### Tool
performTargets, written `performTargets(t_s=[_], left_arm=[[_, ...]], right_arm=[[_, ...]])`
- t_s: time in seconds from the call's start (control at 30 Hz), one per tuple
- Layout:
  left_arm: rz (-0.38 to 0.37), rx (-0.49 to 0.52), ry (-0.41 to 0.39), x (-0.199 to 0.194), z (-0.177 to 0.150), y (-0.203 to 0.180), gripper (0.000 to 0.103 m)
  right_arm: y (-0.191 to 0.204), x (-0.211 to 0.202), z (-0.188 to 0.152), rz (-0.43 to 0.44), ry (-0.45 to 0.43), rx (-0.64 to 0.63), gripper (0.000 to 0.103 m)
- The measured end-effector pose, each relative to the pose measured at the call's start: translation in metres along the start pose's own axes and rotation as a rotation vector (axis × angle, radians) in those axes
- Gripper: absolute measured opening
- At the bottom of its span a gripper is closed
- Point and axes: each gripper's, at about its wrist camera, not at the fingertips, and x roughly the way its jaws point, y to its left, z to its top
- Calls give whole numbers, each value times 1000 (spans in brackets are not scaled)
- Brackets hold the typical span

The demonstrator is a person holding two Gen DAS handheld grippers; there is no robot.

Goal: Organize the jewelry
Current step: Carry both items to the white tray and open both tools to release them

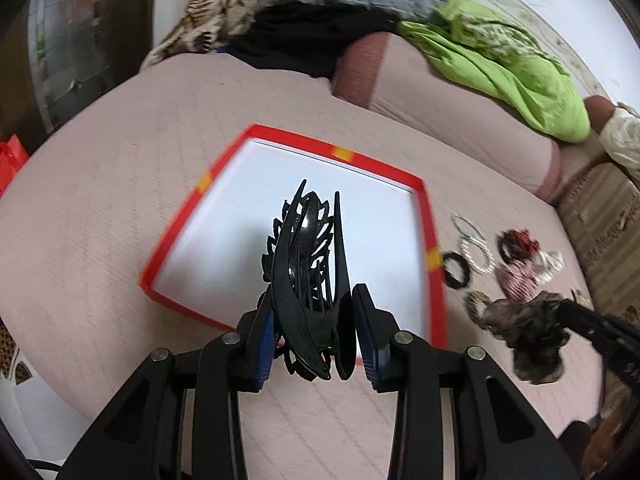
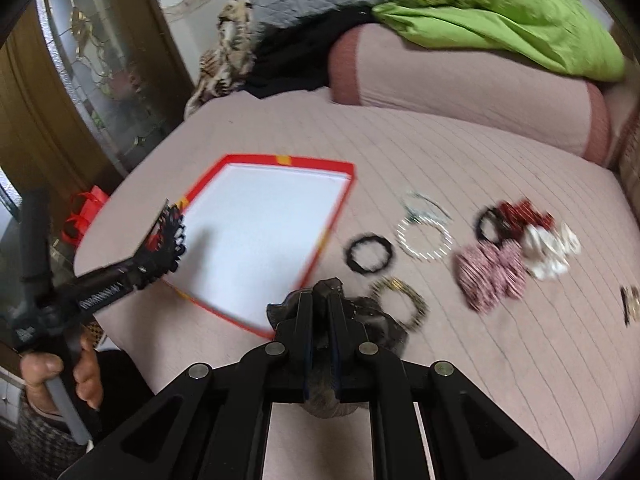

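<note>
Left gripper [image 1: 316,344] is clamping the clip [image 1: 308,272]; right gripper [image 2: 320,320] is pinching the scrunchie [image 2: 376,324]. Lower both fully inside the box [image 1: 434,248] before releasing.

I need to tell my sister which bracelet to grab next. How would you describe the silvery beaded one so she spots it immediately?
Start at the red-rimmed tray on the pink bedcover, then look at the loose pieces to its right. Just past the plain black hair tie lies the silvery beaded bracelet. It is the only pale, sparkling open ring there; its neighbours are black, gold-and-black, or bunched fabric.
</note>
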Motion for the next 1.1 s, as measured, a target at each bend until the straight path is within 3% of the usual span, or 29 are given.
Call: performTargets(t_s=[0.17,0.4,0.6,0.87,0.93,1.1], left_arm=[[59,-24,0,10,11,27,35],[114,-63,48,34,16,56,35],[134,-74,71,49,20,67,35],[130,-79,59,52,22,64,36],[134,-74,55,51,22,62,39],[136,-98,26,37,22,59,54]], right_arm=[[32,22,25,35,-11,-45,8],[70,76,29,60,56,-108,8],[78,121,22,85,151,-88,8],[82,138,13,105,185,-88,9],[83,136,13,103,175,-97,13],[78,118,16,97,120,-87,58]])
